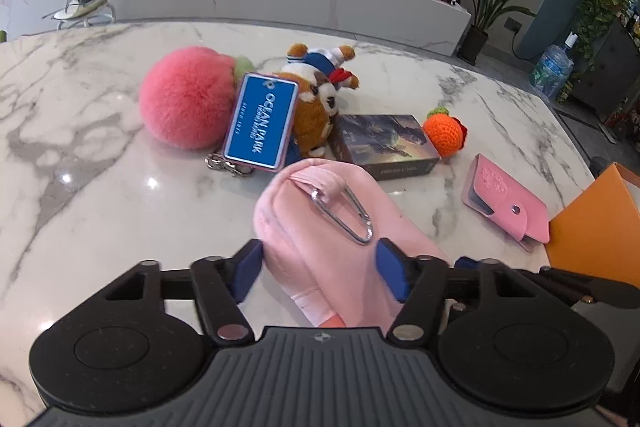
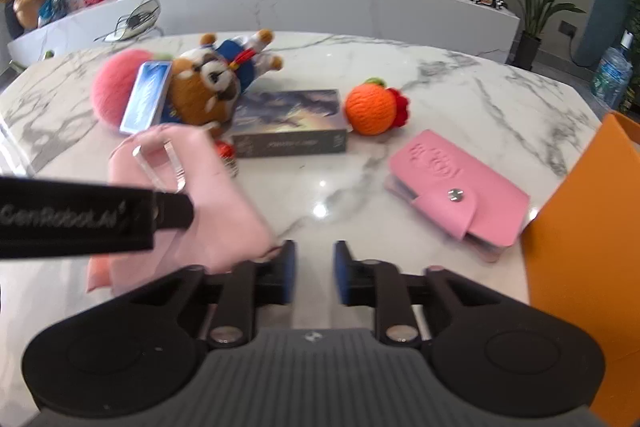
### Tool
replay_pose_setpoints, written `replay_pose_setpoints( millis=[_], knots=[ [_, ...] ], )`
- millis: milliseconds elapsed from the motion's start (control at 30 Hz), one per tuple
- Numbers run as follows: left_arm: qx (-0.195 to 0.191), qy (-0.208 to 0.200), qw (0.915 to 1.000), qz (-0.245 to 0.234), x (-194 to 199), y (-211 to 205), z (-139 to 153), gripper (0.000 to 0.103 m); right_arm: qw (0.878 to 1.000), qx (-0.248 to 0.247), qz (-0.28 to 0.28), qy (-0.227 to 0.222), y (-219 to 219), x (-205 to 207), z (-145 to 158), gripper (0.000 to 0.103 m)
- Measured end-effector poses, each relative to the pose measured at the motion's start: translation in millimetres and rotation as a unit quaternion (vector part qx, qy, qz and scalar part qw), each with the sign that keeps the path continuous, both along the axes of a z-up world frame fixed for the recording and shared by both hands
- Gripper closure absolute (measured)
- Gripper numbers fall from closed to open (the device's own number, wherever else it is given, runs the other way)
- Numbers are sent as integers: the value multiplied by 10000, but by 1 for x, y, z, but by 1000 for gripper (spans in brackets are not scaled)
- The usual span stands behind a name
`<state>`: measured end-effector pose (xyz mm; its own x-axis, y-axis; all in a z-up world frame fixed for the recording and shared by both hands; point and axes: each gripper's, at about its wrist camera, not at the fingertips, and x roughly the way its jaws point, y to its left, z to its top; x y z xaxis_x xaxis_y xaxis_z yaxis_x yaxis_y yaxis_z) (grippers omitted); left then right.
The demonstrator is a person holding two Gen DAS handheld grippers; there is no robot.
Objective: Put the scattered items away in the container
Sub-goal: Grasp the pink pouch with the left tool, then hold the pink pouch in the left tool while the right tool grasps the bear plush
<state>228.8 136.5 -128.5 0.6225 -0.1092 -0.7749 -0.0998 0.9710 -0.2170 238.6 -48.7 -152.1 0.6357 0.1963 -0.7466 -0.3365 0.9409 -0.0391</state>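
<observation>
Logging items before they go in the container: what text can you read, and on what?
"OCEAN PARK": white letters on the blue tag leaning on the plush toy; its smaller lines are too small to read.
"GenRoboLAI", roughly: on the black bar of the left tool, blurred.
Card box side lettering: too blurred.
Pink card holder: embossed emblem, unreadable.

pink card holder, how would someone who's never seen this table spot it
On the marble table, look toward the orange container at the right edge. The pink card holder lies flat just beside it. Unlike the soft pink pouch, it is stiff, embossed, and shut by a metal snap tab.
</observation>
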Motion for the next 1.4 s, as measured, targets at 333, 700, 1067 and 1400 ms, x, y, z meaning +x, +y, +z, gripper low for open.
replay_pose_setpoints(
  millis=[333,700,1067,1400],
  knots=[
    [270,-179,9991,264,-13,29,11,66,9988,102,413,235,25,-10,1,93],
    [-967,319,9880,1162,-27,78,-14,27,9954,9,933,205,62,-24,2,93],
    [-1238,264,9876,928,-30,67,-21,45,9905,30,1359,206,90,-36,2,93],
    [-386,-24,9935,1069,-34,76,-6,65,9956,21,915,178,70,-20,7,69]
  ],
)
